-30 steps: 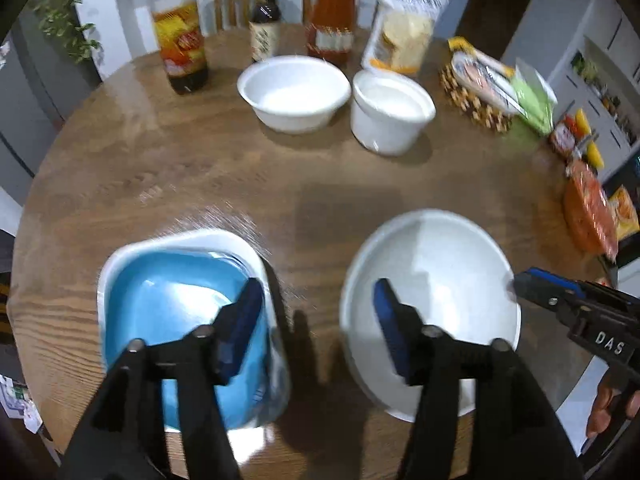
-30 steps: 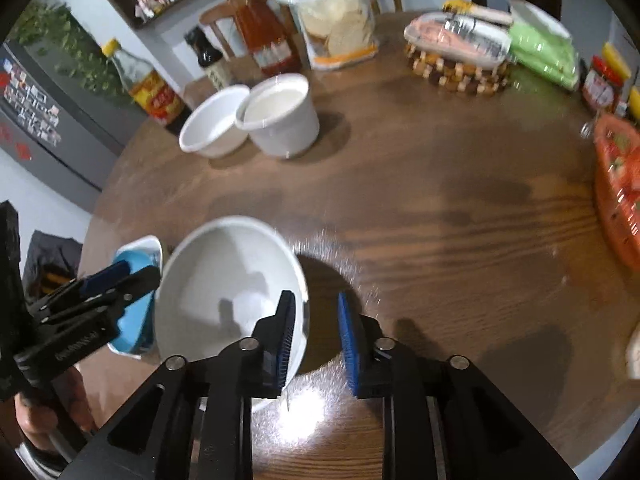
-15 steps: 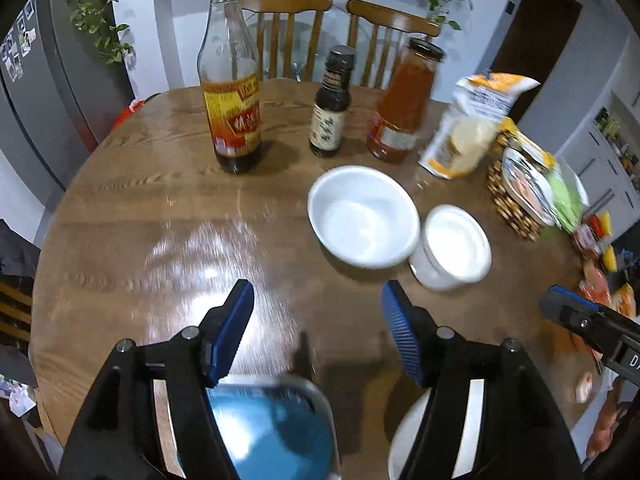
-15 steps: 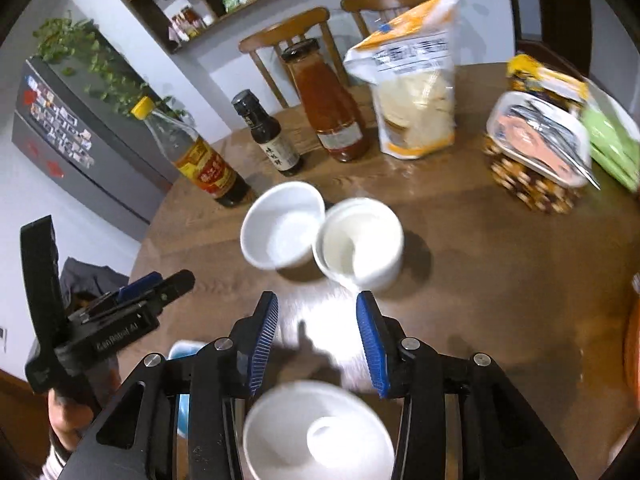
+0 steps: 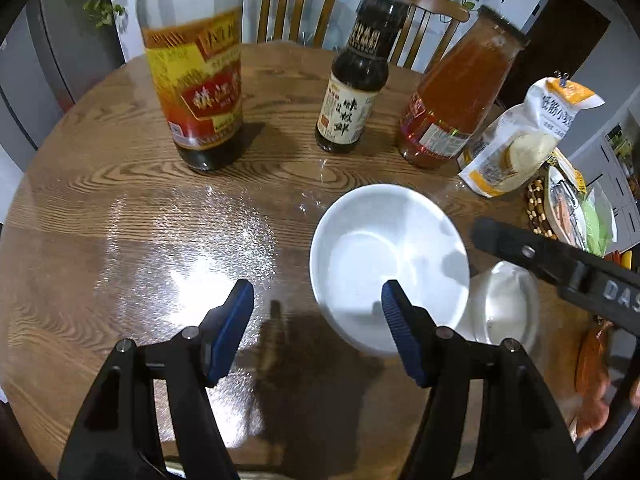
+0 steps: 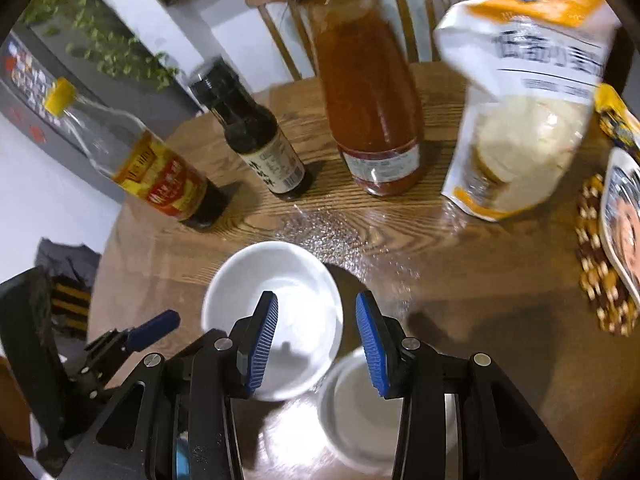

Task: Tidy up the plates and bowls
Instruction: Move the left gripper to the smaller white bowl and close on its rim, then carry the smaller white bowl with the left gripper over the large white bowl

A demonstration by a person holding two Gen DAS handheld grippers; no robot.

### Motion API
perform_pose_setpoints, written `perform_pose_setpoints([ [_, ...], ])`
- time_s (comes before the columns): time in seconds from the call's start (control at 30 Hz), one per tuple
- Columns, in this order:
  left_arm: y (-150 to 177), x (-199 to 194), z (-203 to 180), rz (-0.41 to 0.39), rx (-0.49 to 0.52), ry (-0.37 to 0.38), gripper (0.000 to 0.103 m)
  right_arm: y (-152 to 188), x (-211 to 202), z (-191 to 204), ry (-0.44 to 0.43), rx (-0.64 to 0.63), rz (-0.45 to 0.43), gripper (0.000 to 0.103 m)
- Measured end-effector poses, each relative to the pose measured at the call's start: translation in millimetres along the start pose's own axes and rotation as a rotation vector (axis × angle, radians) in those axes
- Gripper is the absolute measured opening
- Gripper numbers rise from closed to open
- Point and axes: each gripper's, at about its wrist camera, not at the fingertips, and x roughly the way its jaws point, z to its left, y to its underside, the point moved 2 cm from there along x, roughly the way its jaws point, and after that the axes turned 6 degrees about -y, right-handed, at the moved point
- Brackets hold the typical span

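On the wooden counter (image 5: 120, 216) the white bowl (image 5: 388, 268) sits near, touching a deeper white cup (image 5: 504, 308) on its right, and both hand-held grippers, left (image 5: 316, 312) and right (image 6: 316, 324), hover with jaws apart and empty; the bowl looks stiff, smooth and breakable, so its thin rim seems the best hold.

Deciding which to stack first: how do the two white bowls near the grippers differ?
The wide bowl is shallower and broader; the deep cup-like bowl is narrower with taller walls. The wide bowl sits nearer the bottles; the deep one is partly hidden under the right gripper. Both are white, upright, empty.
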Motion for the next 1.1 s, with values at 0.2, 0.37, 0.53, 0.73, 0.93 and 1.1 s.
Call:
perform_pose_setpoints([
  [0.2, 2, 21, -4, 0.035, 0.006, 0.006, 0.060, 1, 27, -1, 0.052, -0.059, 0.082, 0.041],
  [0.37, 3, 34, -5, 0.054, 0.008, 0.000, 0.040, 2, 32, -1, 0.058, -0.090, 0.093, 0.026],
  [0.53, 3, 41, -7, 0.066, 0.001, 0.012, 0.021, 1, 40, 4, 0.099, -0.144, 0.104, 0.010],
  [0.73, 3, 41, -11, 0.052, 0.015, 0.001, 0.014, 4, 32, 11, 0.106, -0.152, 0.067, 0.009],
  [0.93, 7, -10, -12, -0.070, 0.059, -0.027, 0.013, 28, -19, 29, 0.061, -0.133, -0.037, 0.009],
  [1.1, 24, -56, -20, -0.158, 0.120, -0.040, 0.013, 60, -57, 40, 0.028, -0.091, -0.119, 0.009],
])
